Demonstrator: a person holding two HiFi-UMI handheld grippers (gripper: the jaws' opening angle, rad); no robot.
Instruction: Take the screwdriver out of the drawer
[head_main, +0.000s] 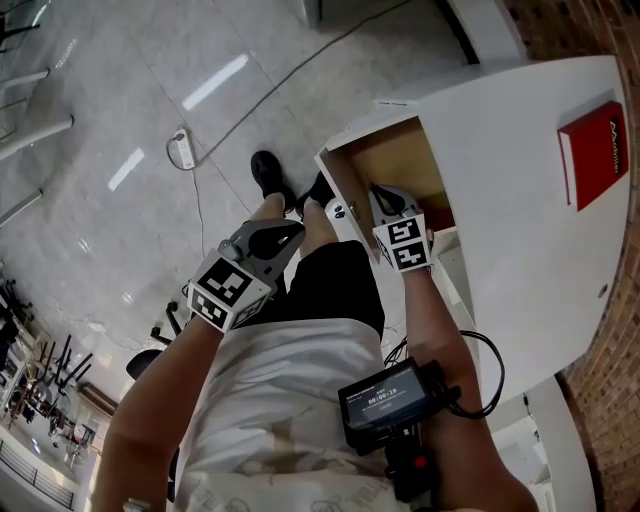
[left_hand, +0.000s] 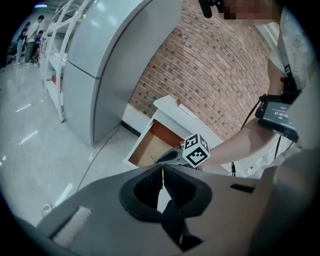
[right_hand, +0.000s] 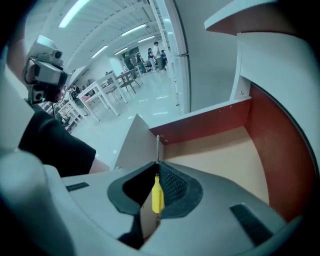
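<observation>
From the head view, looking down on the right claw (head_main: 388, 200) at the open drawer (head_main: 398, 160), with the left claw (head_main: 283, 237) well apart and farther off. In the left gripper view, pinched shut on nothing. In the right gripper view, squeezed tight on the yellow screwdriver (right_hand: 157, 195), handle inside the claw, thin metal tip sticking straight out ahead, over the drawer's bare bottom, so likely needing a lift up and out.

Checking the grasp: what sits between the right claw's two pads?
A slim yellow-handled screwdriver with a thin metal shaft, pinched by the right claw over the open tan wooden drawer. The right gripper view shows it.
</observation>
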